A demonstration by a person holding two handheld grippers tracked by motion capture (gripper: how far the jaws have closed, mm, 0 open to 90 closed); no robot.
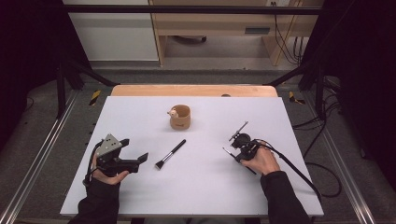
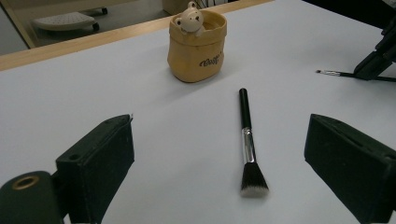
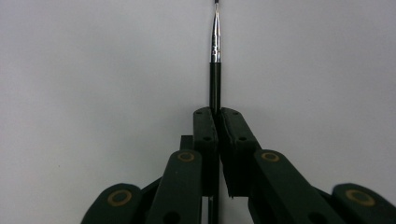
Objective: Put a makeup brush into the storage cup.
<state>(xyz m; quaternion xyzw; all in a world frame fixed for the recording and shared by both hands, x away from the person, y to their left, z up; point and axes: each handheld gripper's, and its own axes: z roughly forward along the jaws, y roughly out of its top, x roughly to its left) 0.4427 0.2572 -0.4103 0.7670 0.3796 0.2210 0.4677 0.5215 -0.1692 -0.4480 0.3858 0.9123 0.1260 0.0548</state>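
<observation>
A: What is in hand?

B: A thin brush (image 3: 215, 56), black-handled with a metal collar. The right gripper (image 3: 217, 116) has its jaws pressed together on the handle, and the brush sticks out ahead of them just over the counter (image 1: 205, 186). From above, that gripper (image 1: 239, 142) sits on the right side of the counter, with the brush tip pointing to the far right.

A: And the other hand?

B: The left gripper (image 1: 140, 158) rests near the left edge, jaws spread wide with nothing between the pads. Its own view looks between the two pads at a makeup brush (image 2: 247, 144).

A: Where does that one lie?

B: Flat on the counter left of centre (image 1: 170, 154), bristles toward the near left, handle aimed at a tan cup (image 1: 180, 117) further off. A small animal figure (image 2: 190, 17) peeks over the cup's rim.

A: The surface?

B: A plain white sheet over a wooden top, whose pale edge (image 1: 194, 89) shows at the far side.

A: The room?

B: Grey floor, dark frame posts either side, loose cables at right, and a light wooden cabinet (image 1: 215, 23) at the back.
</observation>
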